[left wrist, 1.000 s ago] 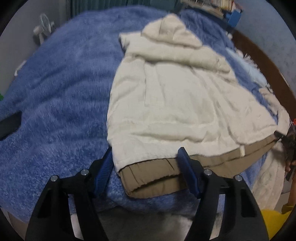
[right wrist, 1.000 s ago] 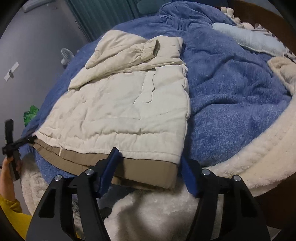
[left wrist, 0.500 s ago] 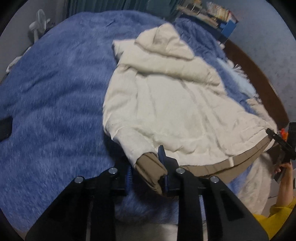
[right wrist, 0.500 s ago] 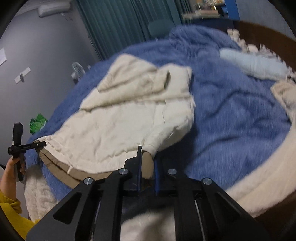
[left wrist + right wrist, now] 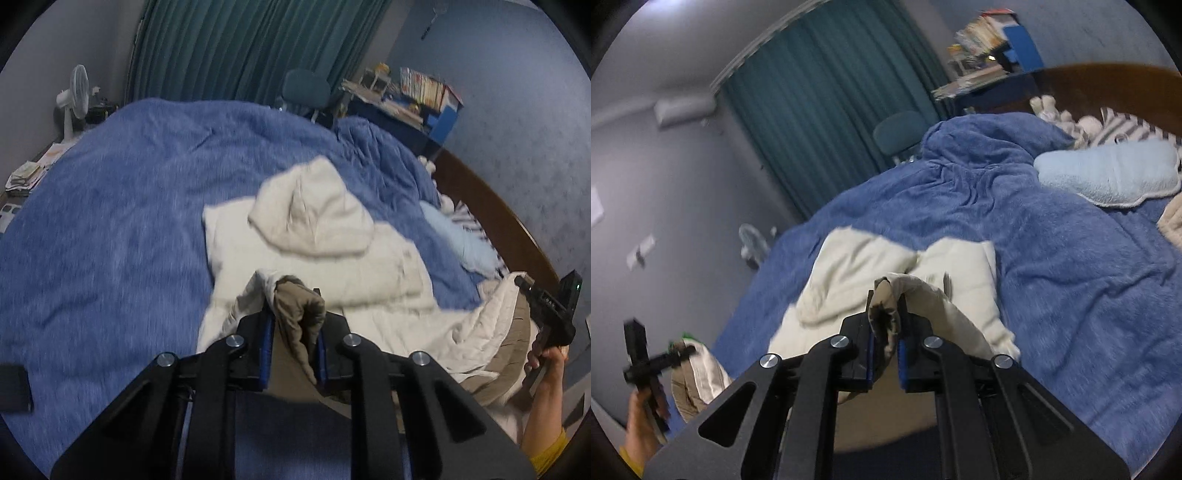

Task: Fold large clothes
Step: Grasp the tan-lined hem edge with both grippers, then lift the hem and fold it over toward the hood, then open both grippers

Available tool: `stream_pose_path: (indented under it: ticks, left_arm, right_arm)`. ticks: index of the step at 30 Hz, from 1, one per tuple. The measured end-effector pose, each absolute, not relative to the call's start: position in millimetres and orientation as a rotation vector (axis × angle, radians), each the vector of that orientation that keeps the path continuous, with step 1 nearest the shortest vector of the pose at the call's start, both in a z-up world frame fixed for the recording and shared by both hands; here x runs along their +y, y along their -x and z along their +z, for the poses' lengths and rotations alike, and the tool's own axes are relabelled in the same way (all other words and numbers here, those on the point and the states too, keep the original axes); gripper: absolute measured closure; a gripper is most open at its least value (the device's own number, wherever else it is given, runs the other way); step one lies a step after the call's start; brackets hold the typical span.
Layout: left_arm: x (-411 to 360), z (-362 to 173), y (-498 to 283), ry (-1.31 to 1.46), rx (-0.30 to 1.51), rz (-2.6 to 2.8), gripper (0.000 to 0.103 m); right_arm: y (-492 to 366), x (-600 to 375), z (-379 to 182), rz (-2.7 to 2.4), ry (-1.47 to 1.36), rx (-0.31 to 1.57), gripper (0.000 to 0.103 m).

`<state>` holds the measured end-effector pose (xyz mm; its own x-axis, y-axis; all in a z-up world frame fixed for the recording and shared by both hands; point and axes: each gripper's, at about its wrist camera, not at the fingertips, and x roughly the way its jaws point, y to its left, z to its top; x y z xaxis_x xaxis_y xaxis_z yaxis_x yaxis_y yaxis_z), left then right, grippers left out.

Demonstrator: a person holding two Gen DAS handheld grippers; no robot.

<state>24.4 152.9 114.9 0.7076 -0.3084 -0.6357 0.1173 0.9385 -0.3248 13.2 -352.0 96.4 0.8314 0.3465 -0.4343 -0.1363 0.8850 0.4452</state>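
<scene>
A cream hooded jacket (image 5: 332, 251) with a tan hem lies on a blue fleece blanket (image 5: 110, 221). My left gripper (image 5: 293, 325) is shut on the jacket's tan hem corner (image 5: 299, 306) and holds it lifted above the bed. My right gripper (image 5: 884, 332) is shut on the other hem corner (image 5: 886, 314), also lifted. The jacket (image 5: 857, 266) sags between the two grippers, its hood and shoulders resting on the blanket (image 5: 1052, 277). The right gripper also shows at the right edge of the left wrist view (image 5: 546, 306), the left one at the left edge of the right wrist view (image 5: 642, 365).
A light blue pillow (image 5: 1108, 173) and a striped cloth (image 5: 1126, 125) lie by the brown headboard (image 5: 491, 206). A cream fleece throw (image 5: 1171, 218) is at the right edge. A teal curtain (image 5: 240, 48), an office chair (image 5: 306, 85), a cluttered desk (image 5: 406, 99) and a fan (image 5: 74, 96) stand beyond the bed.
Both grippers closed on the hem corners and lifted them up and forward toward the hood. The lower half of the jacket has risen off the blanket.
</scene>
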Motion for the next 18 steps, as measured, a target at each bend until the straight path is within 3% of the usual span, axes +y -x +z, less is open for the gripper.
stream_pose_path:
  ticks: [9, 18]
  left_arm:
    - [160.7, 137.0, -147.3, 0.317, 0.687, -0.171, 0.087]
    - [166.1, 80.6, -221.4, 0.297, 0.705, -0.093, 0.086]
  right_arm:
    - [-136.5, -351.6, 106.8, 0.124, -0.421, 0.534, 0.094]
    - [-221.2, -332.5, 64.6, 0.068, -0.316, 0.584, 0.094]
